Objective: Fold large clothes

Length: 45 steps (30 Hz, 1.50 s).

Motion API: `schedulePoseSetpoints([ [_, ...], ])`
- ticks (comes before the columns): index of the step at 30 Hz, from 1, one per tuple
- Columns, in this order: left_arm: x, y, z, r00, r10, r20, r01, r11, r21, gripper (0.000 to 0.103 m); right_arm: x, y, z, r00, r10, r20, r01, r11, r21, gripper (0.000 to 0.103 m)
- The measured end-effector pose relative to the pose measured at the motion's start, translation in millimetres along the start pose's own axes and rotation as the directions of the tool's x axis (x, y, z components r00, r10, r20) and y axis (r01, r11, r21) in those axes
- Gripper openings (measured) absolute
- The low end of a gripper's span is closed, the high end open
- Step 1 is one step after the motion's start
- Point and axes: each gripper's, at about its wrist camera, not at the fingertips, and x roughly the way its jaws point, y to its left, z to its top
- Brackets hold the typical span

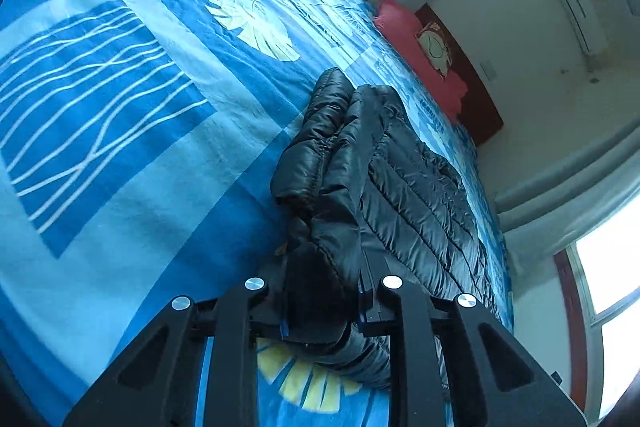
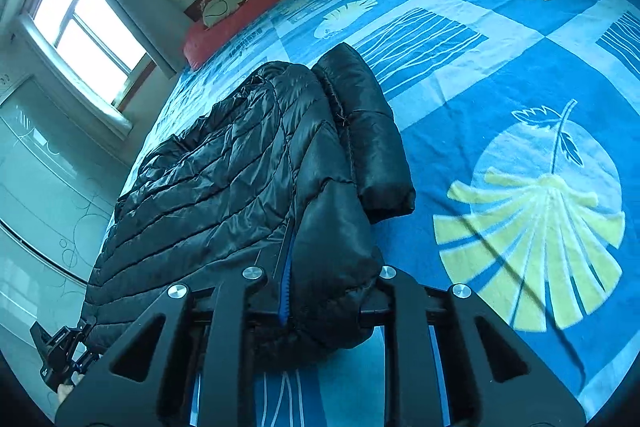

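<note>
In the left wrist view, the blue patterned bedspread (image 1: 120, 155) fills the left side, bare of anything but its printed white lines and pale leaf shapes. Toward the middle lies the black puffer jacket (image 1: 400, 187), stretched along the bed's right edge with one sleeve (image 1: 316, 131) folded beside its body. The left gripper (image 1: 320, 307) is clamped narrowly on a bunched fold of the jacket's near end. Further right, a red pillow (image 1: 416, 43) leans against the dark wooden headboard (image 1: 476, 99), then a white wall with an air conditioner (image 1: 576, 7) and bright windows.

In the right wrist view, a window (image 2: 84, 27) and pale wardrobe doors (image 2: 40, 187) sit at the left; the other gripper shows small in the lower left corner. The jacket (image 2: 208, 187) lies along the bed's left edge, its sleeve (image 2: 372, 131) on the right side. The right gripper (image 2: 328, 303) is pinched on the jacket's near edge beside a blue zip (image 2: 286, 287). To the right the bedspread (image 2: 520, 67) spreads out with a large yellow leaf print (image 2: 532, 243). Nothing blocks either gripper.
</note>
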Motion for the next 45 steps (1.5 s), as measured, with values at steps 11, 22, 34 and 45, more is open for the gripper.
schedulePoseSetpoints([
  [11,-30,24,-18,0.998,0.021,-0.066,-0.018,0.999,0.043,0.025,-29,-15,-38,0.999,0.01,-0.053,-0.009,1.0,0.014,0.028],
  [22,-48,23,-14,0.991,0.1,-0.09,-0.083,0.981,0.173,0.057,-63,-2,-60,0.993,-0.096,-0.071,0.091,0.993,-0.08,0.051],
  [34,-73,23,-1,0.986,0.146,-0.076,-0.119,0.951,0.285,0.068,-74,75,-93,0.986,-0.036,-0.162,-0.009,0.963,-0.268,0.049],
  [45,-33,4,35,0.978,0.155,-0.138,-0.101,0.935,0.339,0.068,13,191,-55,0.984,0.013,-0.176,-0.083,0.914,-0.397,0.043],
])
